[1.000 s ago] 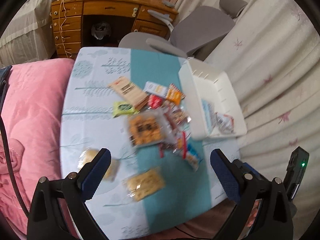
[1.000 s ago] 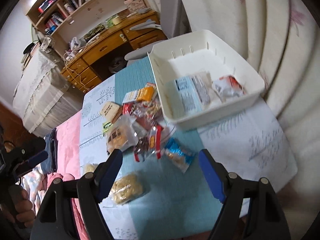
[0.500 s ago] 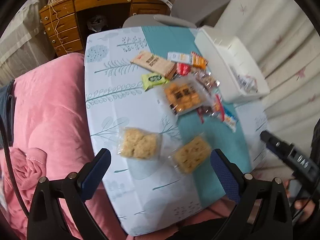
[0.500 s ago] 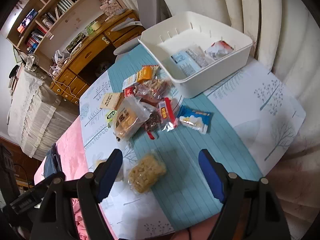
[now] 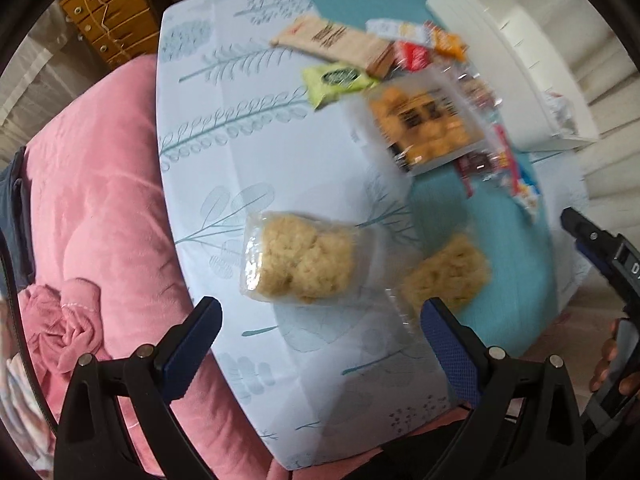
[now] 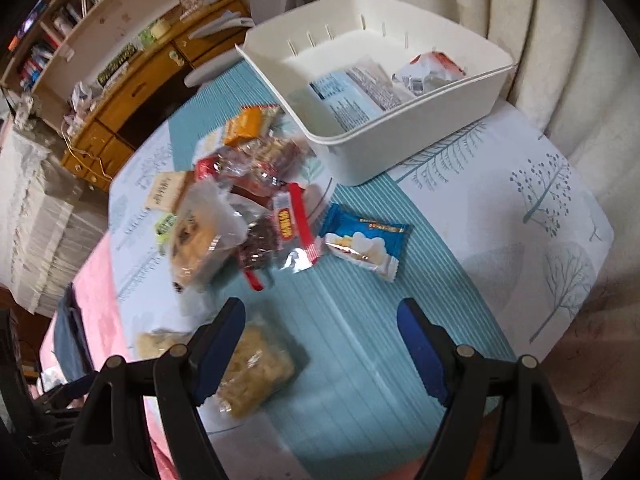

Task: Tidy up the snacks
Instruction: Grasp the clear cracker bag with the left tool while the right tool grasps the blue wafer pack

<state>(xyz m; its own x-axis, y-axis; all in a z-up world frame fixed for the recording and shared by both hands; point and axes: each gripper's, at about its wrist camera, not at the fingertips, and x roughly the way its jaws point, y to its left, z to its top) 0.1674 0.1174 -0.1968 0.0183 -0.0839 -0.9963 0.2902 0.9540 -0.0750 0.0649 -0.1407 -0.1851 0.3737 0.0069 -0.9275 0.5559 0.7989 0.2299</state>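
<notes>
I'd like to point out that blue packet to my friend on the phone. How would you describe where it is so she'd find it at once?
Start at the white bin on the table's far side. Come toward the near edge along the teal stripe of the tablecloth; the blue snack packet lies flat there, just right of the heap of snacks. It is the only blue wrapper with white pieces pictured on it, lying apart from the clear and red ones.

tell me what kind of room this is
Most likely a bedroom or study at home: a wooden desk with drawers under a bookshelf, pink bedding beside the small table, and curtains behind it.
</notes>
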